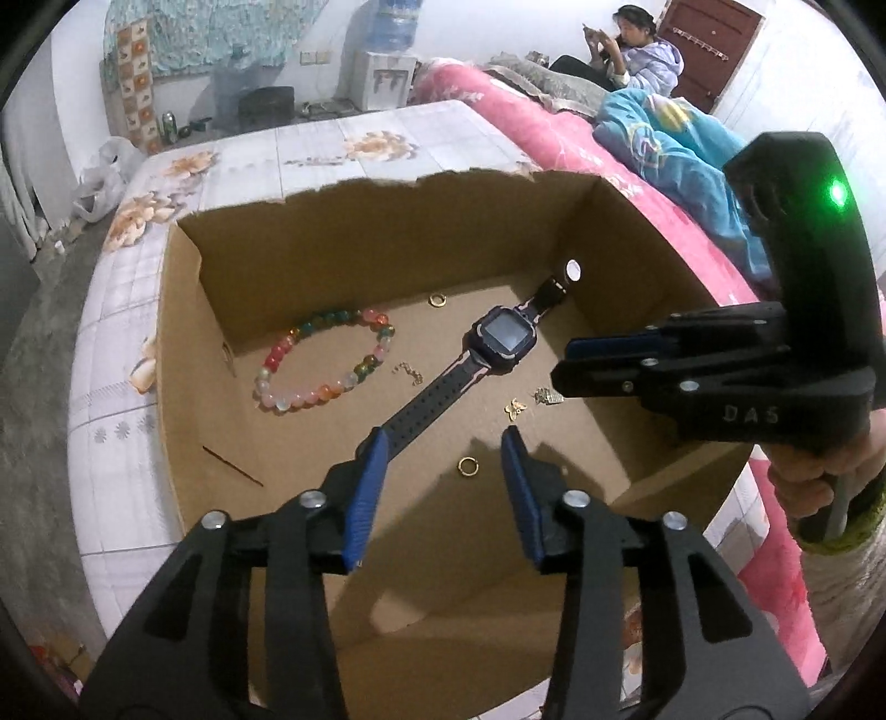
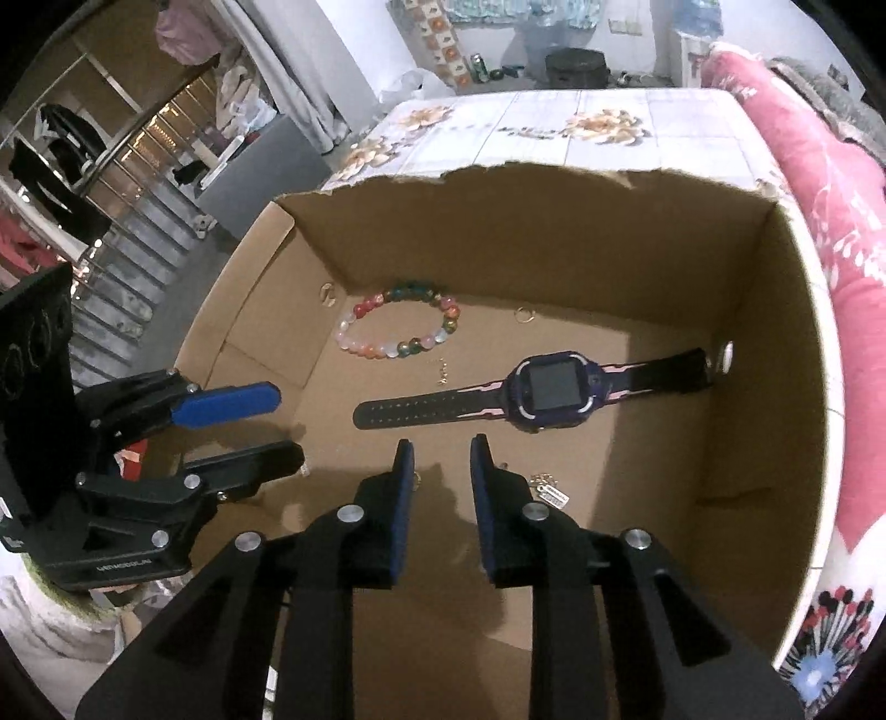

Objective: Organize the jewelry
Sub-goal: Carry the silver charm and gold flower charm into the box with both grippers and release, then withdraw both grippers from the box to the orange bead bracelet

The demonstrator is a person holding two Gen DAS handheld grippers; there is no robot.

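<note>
An open cardboard box (image 1: 183, 354) (image 2: 797, 343) on a bed holds the jewelry. Inside lie a coloured bead bracelet (image 1: 324, 360) (image 2: 396, 324), a dark smartwatch (image 1: 501, 335) (image 2: 554, 390), a gold ring (image 1: 468, 466) between my left fingers' line of sight, another ring (image 1: 437, 299) (image 2: 523, 315) at the back, a thin chain piece (image 1: 410, 372) (image 2: 443, 372), a butterfly charm (image 1: 515, 409) and a tagged chain (image 1: 548, 396) (image 2: 548, 490). My left gripper (image 1: 443, 443) (image 2: 282, 426) is open and empty above the box floor. My right gripper (image 2: 440, 448) (image 1: 559, 363) is open a little, empty, over the box's near right side.
The box sits on a white flower-print mattress (image 1: 332, 149). A pink quilt (image 1: 554, 138) and blue blanket (image 1: 675, 149) lie to the right. A person (image 1: 637, 50) sits far back. Stairs and hanging clothes (image 2: 111, 221) are at the left.
</note>
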